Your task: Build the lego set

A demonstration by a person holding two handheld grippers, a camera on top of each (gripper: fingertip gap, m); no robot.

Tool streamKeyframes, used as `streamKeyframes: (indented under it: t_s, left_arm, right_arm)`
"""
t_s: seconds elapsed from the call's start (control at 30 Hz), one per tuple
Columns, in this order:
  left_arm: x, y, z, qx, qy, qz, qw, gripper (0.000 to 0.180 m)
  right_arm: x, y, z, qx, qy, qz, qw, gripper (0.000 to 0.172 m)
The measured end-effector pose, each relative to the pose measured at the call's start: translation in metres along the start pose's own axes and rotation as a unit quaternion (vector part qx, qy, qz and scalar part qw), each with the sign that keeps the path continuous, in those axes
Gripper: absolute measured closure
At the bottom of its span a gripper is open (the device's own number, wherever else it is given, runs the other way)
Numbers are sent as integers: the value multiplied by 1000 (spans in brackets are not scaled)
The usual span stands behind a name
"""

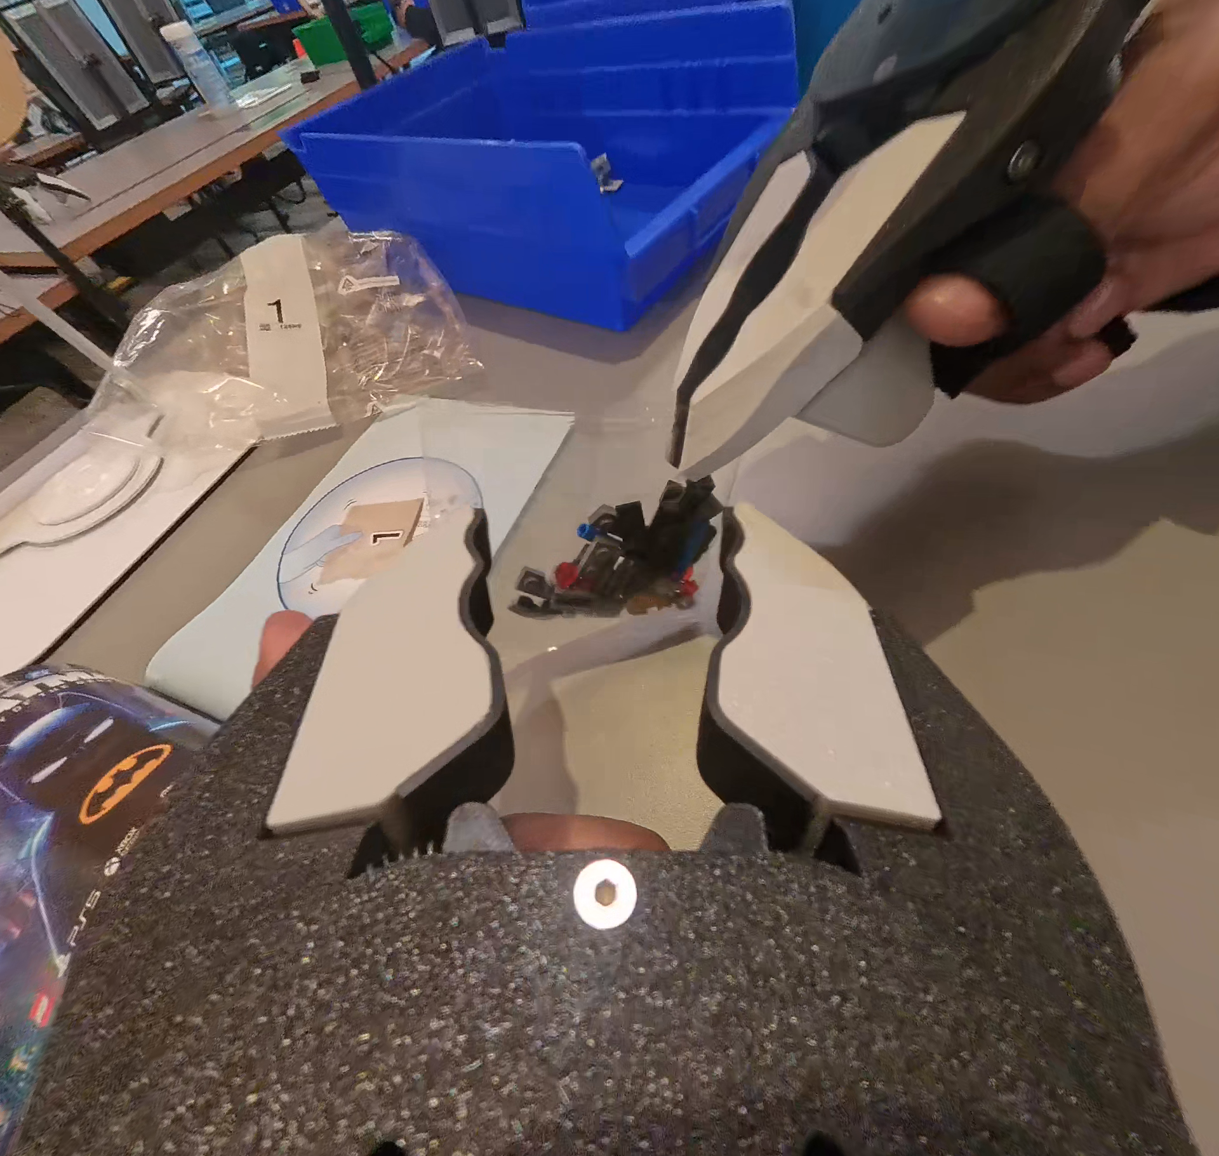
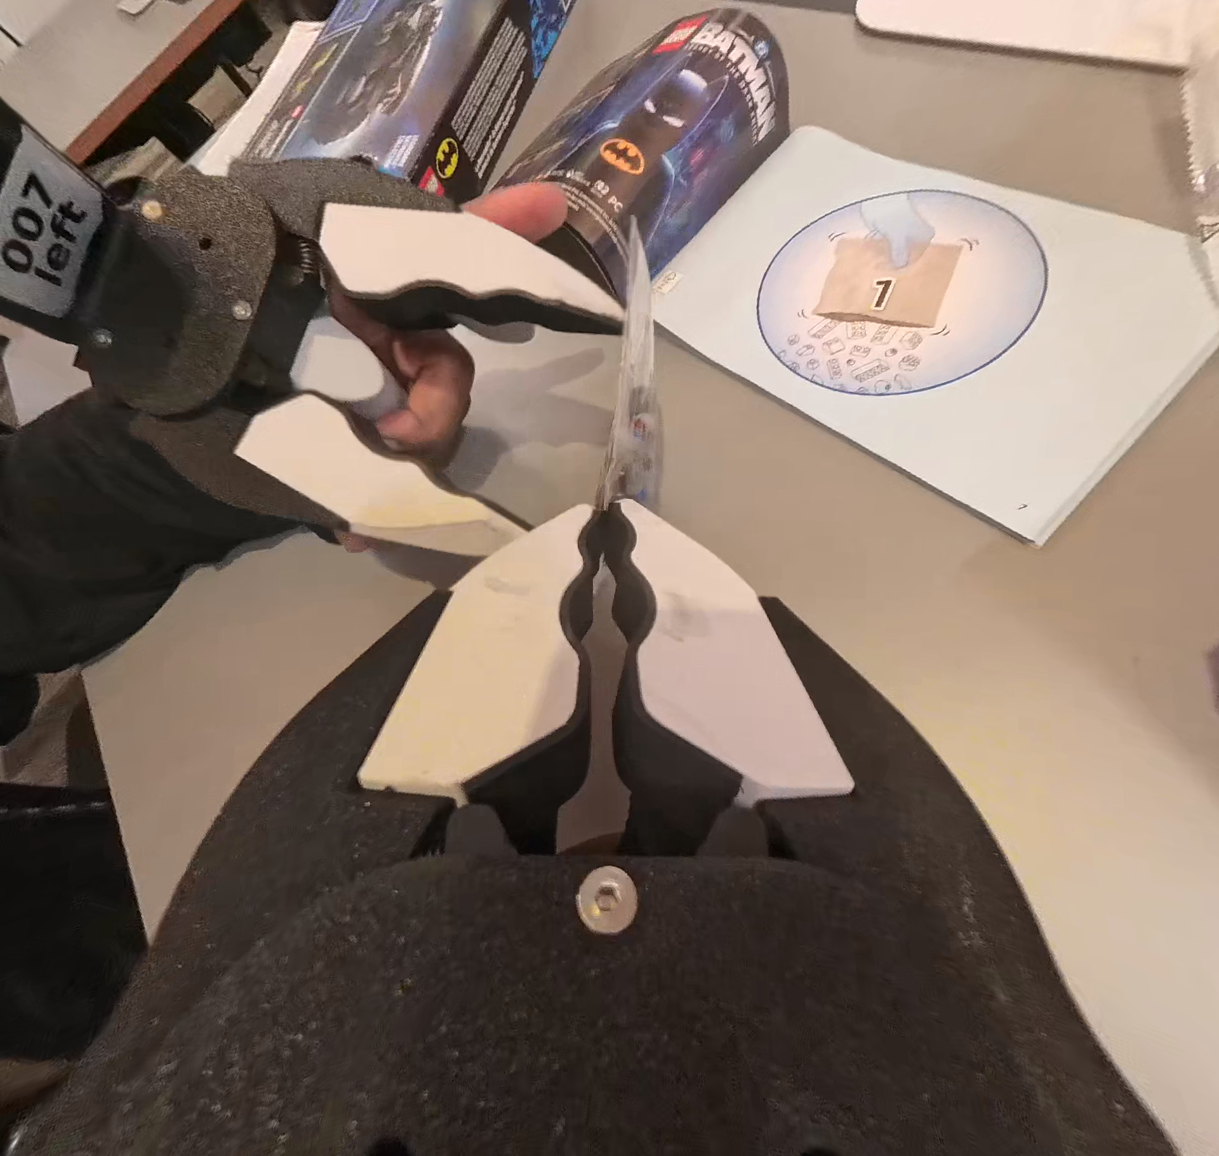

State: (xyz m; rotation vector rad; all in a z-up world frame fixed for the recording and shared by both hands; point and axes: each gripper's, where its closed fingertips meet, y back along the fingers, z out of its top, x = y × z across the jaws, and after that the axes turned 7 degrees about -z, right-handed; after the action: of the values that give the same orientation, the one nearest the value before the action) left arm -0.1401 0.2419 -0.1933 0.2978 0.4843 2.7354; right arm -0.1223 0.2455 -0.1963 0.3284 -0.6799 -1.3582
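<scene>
A small clear plastic bag of little black, red and blue bricks (image 1: 626, 557) hangs just above the grey table (image 1: 989, 662). My right gripper (image 1: 679, 458) comes in from the upper right and is shut on the bag's top edge. In the right wrist view the pads (image 2: 603, 517) pinch the bag (image 2: 633, 399), which shows edge-on. My left gripper (image 1: 603, 570) is open, with its fingers on either side of the bag and not pressing on it. It also shows in the right wrist view (image 2: 567, 425), at the left, with its jaws wide apart.
Blue bins (image 1: 528, 188) stand behind. An empty clear bag with a white numbered strip (image 1: 283, 326) and a white tray (image 1: 79, 511) lie at the left. An open instruction booklet (image 2: 923, 333) lies flat. A dark toy-set box (image 2: 422, 56) and a curled printed booklet (image 2: 659, 122) lie beyond the left hand. The grippers are tip to tip, or close to it.
</scene>
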Motion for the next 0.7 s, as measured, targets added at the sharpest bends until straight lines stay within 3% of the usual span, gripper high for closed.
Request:
streamKeyframes:
  t_s: [0.17, 0.3, 0.53, 0.6, 0.7]
  left_arm:
    - [6, -4, -5, 23, -7, 31, 999, 98]
    - [11, 1, -6, 16, 9, 28, 999, 100]
    - [-5, 7, -5, -2, 67, -69, 995, 128]
    - [-15, 9, -5, -3, 75, -107, 991, 157]
    - [-18, 13, 0, -23, 76, -126, 989, 180]
  right_arm:
    - [2, 2, -6, 53, 38, 17, 998, 171]
    - [5, 9, -13, 108, 101, 36, 988, 171]
    - [19, 12, -21, 126, 158, 86, 976, 171]
    - [22, 12, -20, 118, 163, 95, 975, 171]
    - [24, 15, -18, 99, 179, 113, 972, 170]
